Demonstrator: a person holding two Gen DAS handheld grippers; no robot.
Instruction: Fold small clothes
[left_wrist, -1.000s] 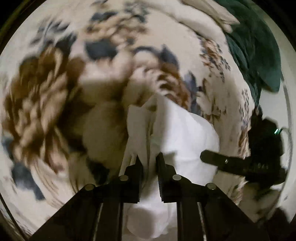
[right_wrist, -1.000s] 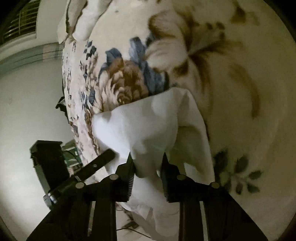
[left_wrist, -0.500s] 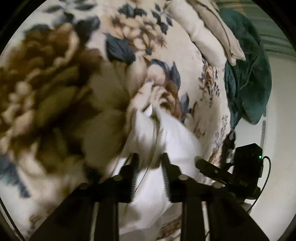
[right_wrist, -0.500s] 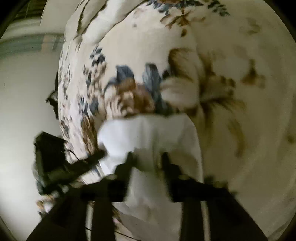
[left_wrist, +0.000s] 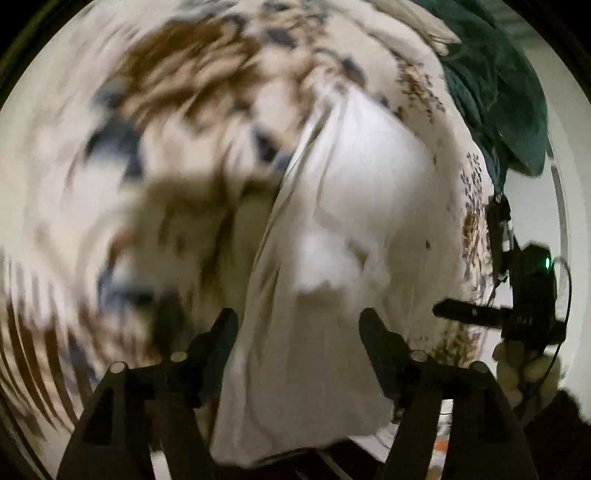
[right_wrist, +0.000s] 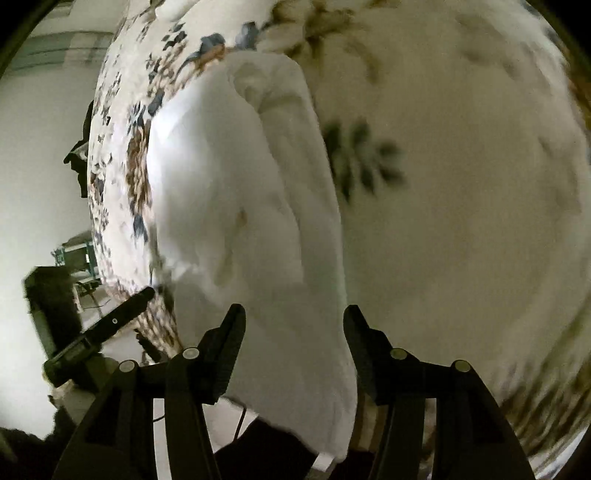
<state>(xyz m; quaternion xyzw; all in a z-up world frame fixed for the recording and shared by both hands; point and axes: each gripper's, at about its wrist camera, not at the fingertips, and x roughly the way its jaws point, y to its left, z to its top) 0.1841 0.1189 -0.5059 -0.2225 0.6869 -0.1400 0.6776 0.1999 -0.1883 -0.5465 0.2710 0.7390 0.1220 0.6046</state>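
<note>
Both grippers point steeply down at the white garment (left_wrist: 354, 229) lying on the floral bedspread (right_wrist: 461, 229). Left gripper (left_wrist: 298, 334) and right gripper (right_wrist: 293, 330) jaws have just been opening, apart, pads clear of cloth. Bedspread pattern is motion-blurred.

A bed (right_wrist: 461, 229) covered in a cream floral spread carried the things. A white garment (right_wrist: 236, 206) lay on it near the edge. Beyond the garment, a dark green cloth (left_wrist: 502, 96) and a pale pillow (left_wrist: 410, 18) also lay there.
</note>
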